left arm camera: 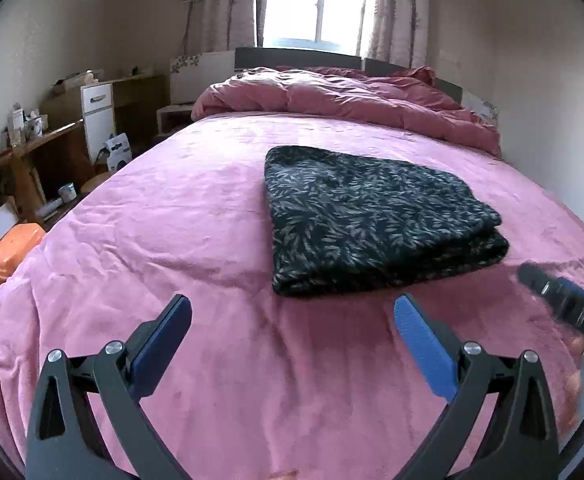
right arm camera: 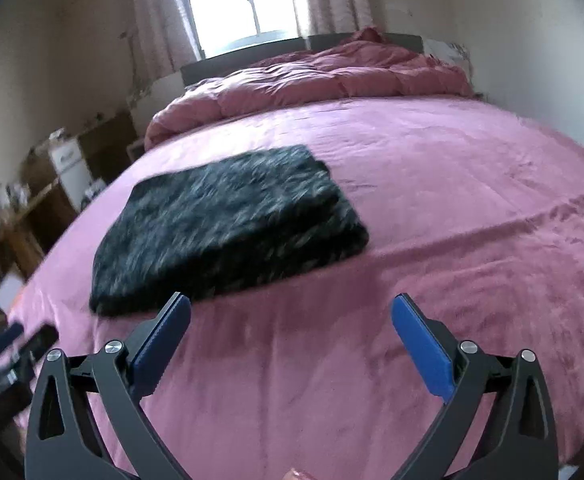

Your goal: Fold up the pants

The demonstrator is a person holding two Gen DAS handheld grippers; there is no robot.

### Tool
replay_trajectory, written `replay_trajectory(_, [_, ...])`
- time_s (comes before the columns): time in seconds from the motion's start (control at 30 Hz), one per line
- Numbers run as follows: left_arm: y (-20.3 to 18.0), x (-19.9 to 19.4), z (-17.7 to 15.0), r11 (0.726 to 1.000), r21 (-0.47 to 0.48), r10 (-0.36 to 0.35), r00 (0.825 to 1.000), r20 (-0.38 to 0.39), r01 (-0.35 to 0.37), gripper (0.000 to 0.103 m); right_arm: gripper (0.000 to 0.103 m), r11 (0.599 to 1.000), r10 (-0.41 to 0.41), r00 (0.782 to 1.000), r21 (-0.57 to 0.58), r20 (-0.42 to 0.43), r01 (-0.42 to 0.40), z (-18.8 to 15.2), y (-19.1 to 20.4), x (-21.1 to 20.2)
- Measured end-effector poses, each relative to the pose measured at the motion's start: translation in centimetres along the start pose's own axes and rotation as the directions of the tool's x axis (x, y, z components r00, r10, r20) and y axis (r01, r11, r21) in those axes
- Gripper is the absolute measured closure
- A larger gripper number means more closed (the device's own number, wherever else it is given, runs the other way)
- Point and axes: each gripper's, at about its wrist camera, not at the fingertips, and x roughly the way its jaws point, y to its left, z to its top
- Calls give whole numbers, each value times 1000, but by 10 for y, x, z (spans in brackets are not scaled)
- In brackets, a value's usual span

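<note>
The pants are dark with a pale leaf print and lie folded into a thick rectangle on the pink bed sheet. They also show, blurred, in the right wrist view. My left gripper is open and empty, above the sheet just in front of the pants' near edge. My right gripper is open and empty, in front of and to the right of the pants. The right gripper also shows at the right edge of the left wrist view, and the left gripper at the lower left of the right wrist view.
A bunched pink duvet lies across the head of the bed under the window. Left of the bed stand a wooden desk with clutter, a white drawer unit and an orange case. A wall runs along the bed's right side.
</note>
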Motion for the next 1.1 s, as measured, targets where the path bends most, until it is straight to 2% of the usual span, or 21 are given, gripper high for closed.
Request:
replay_trajectory(0.17, [1, -10, -5, 999, -21, 27, 1000, -5, -27, 2, 3, 992, -25, 999, -119, 40, 30, -18, 26, -19])
replay_trajectory(0.27, [4, -11, -9, 996, -32, 79, 997, 0, -79, 2, 3, 988, -41, 997, -145, 70, 50, -19, 31, -25])
replay_trajectory(0.33, [5, -11, -11, 995, -37, 97, 995, 5, -97, 2, 3, 990, -47, 996, -126, 74, 56, -17, 28, -26])
replay_trajectory(0.53, [7, -8, -13, 996, -36, 76, 997, -31, -77, 2, 3, 997, -22, 999, -69, 33, 24, -15, 19, -22])
replay_trajectory(1.1, [-1, -9, -15, 998, 10, 61, 997, -56, -60, 2, 3, 998, -13, 1000, -68, 17, 15, -16, 24, -21])
